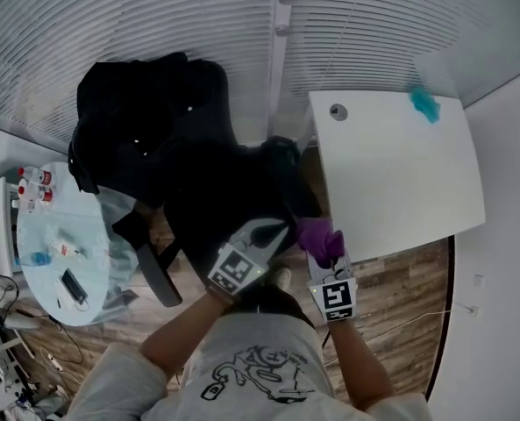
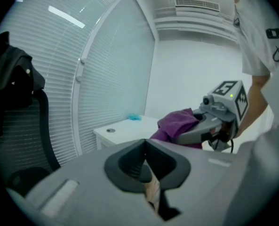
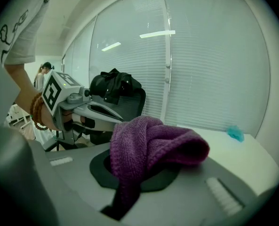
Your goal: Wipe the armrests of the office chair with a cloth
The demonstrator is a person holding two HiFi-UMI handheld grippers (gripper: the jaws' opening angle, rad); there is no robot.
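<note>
Fingers of the right gripper (image 3: 142, 174) are clenched on a purple cloth (image 3: 151, 142), held just beside the black office chair (image 1: 203, 178), near the white desk (image 1: 400, 178). The left gripper (image 2: 146, 155) has its fingers closed together, holding nothing.

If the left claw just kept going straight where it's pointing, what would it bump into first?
Probably the white desk: its near side sits right above the tip of the left claw in the left gripper view. Depth is hard to judge.
</note>
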